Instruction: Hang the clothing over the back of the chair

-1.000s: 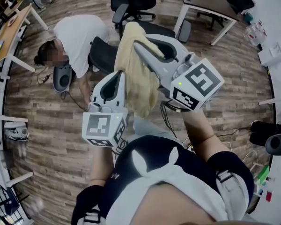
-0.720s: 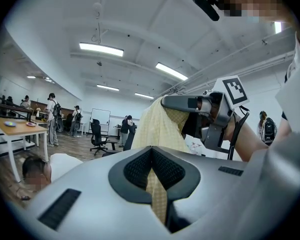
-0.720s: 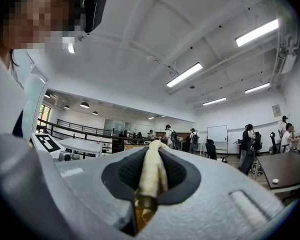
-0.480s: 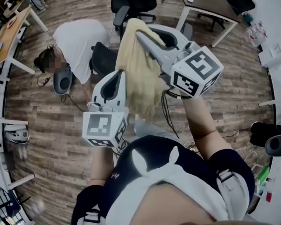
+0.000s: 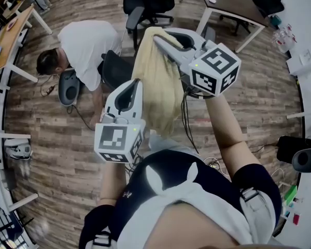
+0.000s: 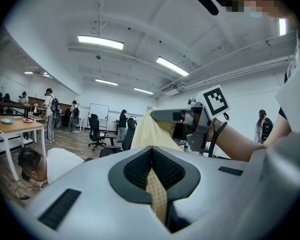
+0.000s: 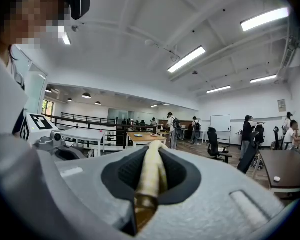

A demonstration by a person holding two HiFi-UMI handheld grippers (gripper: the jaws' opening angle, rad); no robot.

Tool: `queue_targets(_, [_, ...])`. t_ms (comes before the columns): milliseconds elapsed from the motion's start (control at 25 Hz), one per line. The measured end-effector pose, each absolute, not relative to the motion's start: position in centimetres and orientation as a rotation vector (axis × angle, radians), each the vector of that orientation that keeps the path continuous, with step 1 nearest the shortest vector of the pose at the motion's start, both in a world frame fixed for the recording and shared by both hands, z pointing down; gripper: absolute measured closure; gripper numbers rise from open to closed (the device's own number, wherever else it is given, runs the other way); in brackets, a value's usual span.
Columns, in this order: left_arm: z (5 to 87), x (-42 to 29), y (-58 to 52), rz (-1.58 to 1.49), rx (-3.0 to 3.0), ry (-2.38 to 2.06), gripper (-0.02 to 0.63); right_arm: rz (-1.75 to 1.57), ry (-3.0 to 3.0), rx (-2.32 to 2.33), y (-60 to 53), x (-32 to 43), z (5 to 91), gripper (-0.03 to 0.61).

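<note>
A pale yellow garment hangs in the air between my two grippers, above the wooden floor. The left gripper is shut on its near edge; in the left gripper view the cloth is pinched between the jaws. My right gripper is shut on the garment's top, and a rolled fold shows between its jaws. A black office chair stands on the floor beneath the cloth, partly hidden by it. The left gripper view also shows the right gripper, with the cloth draped under it.
A person in a white shirt crouches on the floor beside the chair. Another black chair stands farther back. A dark desk is at the upper right and a wooden table at the left. Cables lie on the floor.
Both grippers have carried the garment farther from my body, the right one more than the left. The crouching person has shifted a little.
</note>
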State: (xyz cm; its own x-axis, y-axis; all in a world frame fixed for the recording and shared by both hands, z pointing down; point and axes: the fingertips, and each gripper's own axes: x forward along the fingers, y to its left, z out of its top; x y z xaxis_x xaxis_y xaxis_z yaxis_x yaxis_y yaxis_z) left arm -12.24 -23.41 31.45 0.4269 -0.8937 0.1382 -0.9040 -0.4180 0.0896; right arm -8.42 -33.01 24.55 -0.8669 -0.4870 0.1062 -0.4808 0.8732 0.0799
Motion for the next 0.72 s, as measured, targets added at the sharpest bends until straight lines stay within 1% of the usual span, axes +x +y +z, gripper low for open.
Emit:
queue_targets(320, [32.5,-12.8,-25.5,0.123,2.509,-1.571,0.607,-0.075,-2.817,0.631,-36.4,-8.9,28.7,0.528])
queue_targets(720, [34.6,-12.1,-27.9,0.17,2.488,-1.535,0.607,0.013,-2.71,0.532,-40.0,-8.0,35.1,0.526])
